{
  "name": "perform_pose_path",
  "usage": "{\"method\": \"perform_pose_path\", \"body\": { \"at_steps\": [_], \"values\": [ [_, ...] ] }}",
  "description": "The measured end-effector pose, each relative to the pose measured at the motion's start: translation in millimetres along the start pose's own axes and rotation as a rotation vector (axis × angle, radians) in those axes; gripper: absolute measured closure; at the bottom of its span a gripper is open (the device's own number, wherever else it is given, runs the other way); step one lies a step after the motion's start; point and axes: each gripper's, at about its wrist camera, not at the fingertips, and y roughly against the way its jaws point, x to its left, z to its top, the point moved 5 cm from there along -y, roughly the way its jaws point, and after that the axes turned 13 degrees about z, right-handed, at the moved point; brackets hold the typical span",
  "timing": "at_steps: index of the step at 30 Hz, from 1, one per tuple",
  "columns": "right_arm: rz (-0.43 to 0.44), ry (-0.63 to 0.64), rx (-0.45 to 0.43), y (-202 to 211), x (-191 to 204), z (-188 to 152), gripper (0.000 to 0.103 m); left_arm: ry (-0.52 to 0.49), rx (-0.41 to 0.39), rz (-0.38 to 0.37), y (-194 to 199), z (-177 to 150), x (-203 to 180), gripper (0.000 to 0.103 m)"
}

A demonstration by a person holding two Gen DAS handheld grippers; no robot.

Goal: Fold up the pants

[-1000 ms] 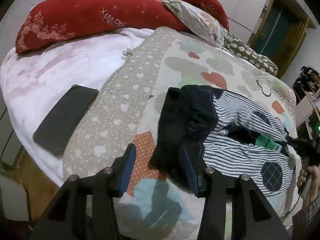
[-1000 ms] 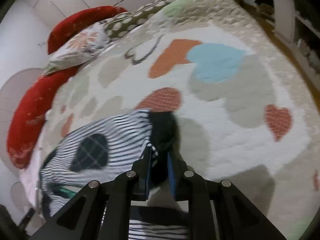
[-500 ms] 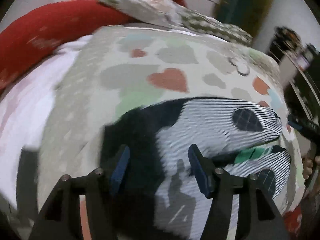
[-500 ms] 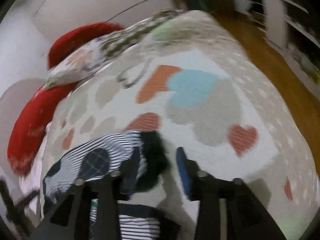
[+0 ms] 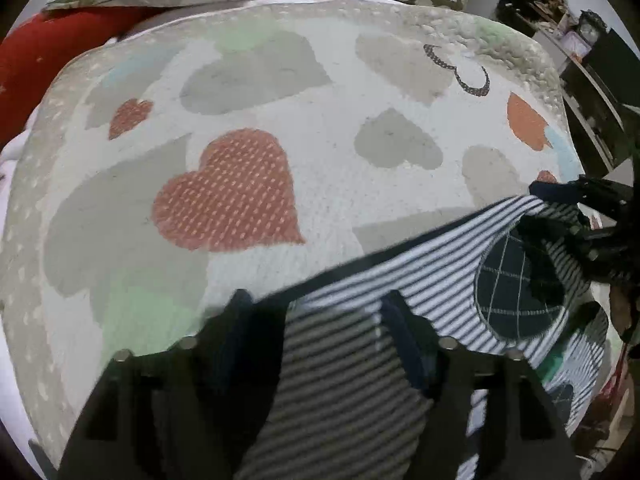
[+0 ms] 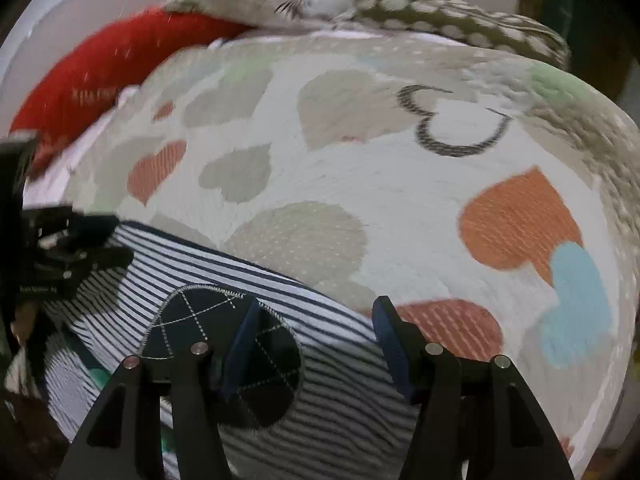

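The pants point(image 5: 420, 280) are navy-and-white striped with dark round checked patches, and lie on the heart-patterned quilt point(image 5: 320, 160). In the left wrist view my left gripper point(image 5: 320, 332) is open, its fingers standing over the striped fabric at the near edge. In the right wrist view the pants point(image 6: 332, 344) lie under my right gripper point(image 6: 316, 340), which is open with its left finger over a dark patch point(image 6: 192, 328). The right gripper also shows in the left wrist view point(image 5: 580, 208) at the pants' far end; the left gripper shows in the right wrist view point(image 6: 76, 248).
Red pillows point(image 6: 100, 76) and patterned pillows point(image 6: 360, 4) line the far side of the bed. Dark shelving point(image 5: 592, 92) stands beyond the bed's right edge. The quilt's right edge point(image 6: 616, 280) drops off.
Both grippers have opened and let go of the pants. Both cameras have swung over the quilt and lowered; the pants now lie spread between the two grippers.
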Motion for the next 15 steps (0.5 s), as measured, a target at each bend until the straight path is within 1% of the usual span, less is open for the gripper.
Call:
{"method": "perform_pose_path", "body": {
  "at_steps": [2, 3, 4, 5, 6, 7, 8, 10, 15],
  "values": [
    [-0.014, 0.02, 0.023, -12, 2, 1, 0.039, -0.016, -0.004, 0.009, -3, 2, -5, 0.029],
    [-0.021, 0.035, 0.02, -15, 4, 0, 0.04, -0.038, -0.012, 0.03, -3, 1, -8, 0.03],
    [-0.022, 0.044, 0.015, -16, 7, -1, 0.045, -0.069, -0.03, 0.051, -1, 0, -12, 0.04],
    [-0.003, 0.047, 0.012, -15, 11, -3, 0.07, -0.084, -0.046, 0.052, 2, -1, -16, 0.05],
    [0.023, 0.04, 0.011, -14, 14, -5, 0.096, -0.098, -0.066, 0.053, 6, -2, -20, 0.071],
    [0.043, 0.032, 0.009, -13, 16, -5, 0.097, -0.111, -0.082, 0.075, 10, -3, -22, 0.089],
    [0.046, 0.028, 0.0, -11, 18, -5, 0.097, -0.126, -0.096, 0.099, 15, -4, -26, 0.092],
    [0.031, 0.025, -0.023, -7, 21, -6, 0.098, -0.123, -0.118, 0.12, 22, -6, -28, 0.095],
    [0.012, 0.024, -0.1, 17, 38, -9, 0.098, -0.063, -0.173, 0.122, 52, -15, -23, 0.096]
  ]
}}
